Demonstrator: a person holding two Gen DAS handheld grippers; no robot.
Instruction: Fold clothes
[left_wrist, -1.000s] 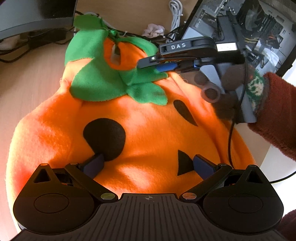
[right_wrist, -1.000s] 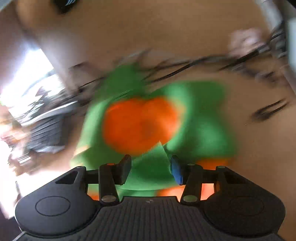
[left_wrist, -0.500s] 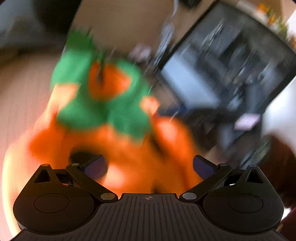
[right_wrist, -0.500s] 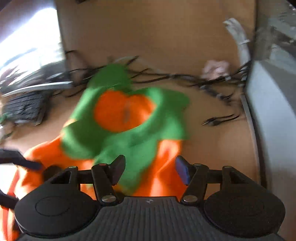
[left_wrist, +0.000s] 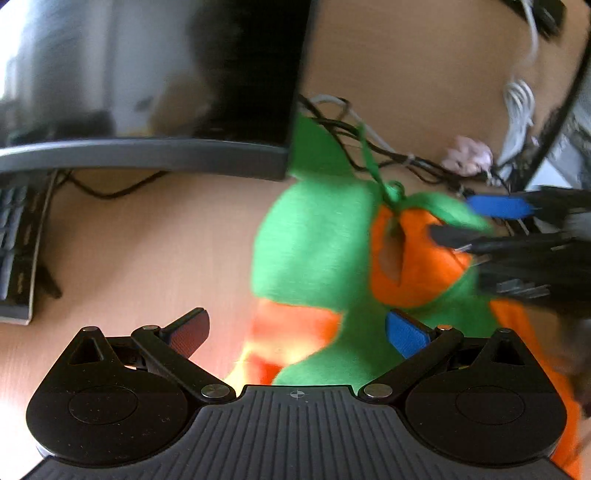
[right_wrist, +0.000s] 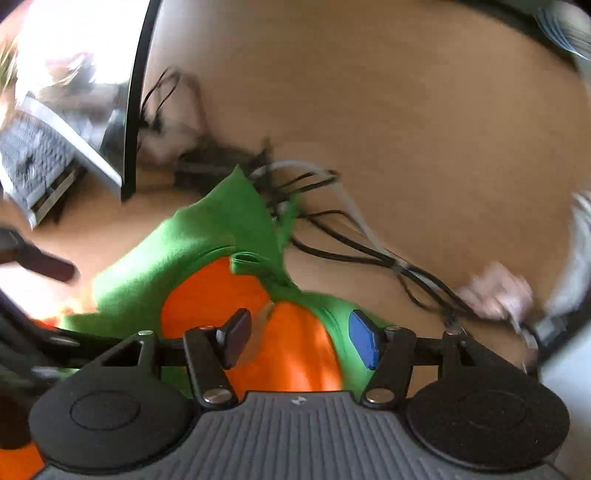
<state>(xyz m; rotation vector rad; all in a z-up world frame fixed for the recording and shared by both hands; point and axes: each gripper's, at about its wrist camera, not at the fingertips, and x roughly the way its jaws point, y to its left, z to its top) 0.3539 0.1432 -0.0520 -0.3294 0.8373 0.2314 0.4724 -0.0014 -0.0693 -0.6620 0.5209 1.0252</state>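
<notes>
**Pumpkin costume at the collar, both grippers spread**

Fleece fills the middle of both views: we see an orange pumpkin costume (left_wrist: 413, 280) lying on the wooden desk (left_wrist: 147, 251), its green leaf collar (left_wrist: 314, 251) bunched up around the neck opening, near the cables (right_wrist: 340, 251) at the back of the desk. A green tie string runs up from the collar toward those cables.

We hold the left gripper (left_wrist: 299, 328) above the collar's left edge with its fingers spread wide; nothing sits clamped between them, and the fabric lies below.

Our right gripper (right_wrist: 299, 339) hovers over the orange neck area, its jaws having just been opening. They stand apart, released, with the cloth beneath them and no pad pressing on it. In the left wrist view that same gripper reaches in from the right, over the collar.

A monitor (left_wrist: 155, 96) stands behind the garment, a keyboard (left_wrist: 18, 243) lies at far left, and a crumpled pink tissue (left_wrist: 467, 160) rests among the cables.
</notes>
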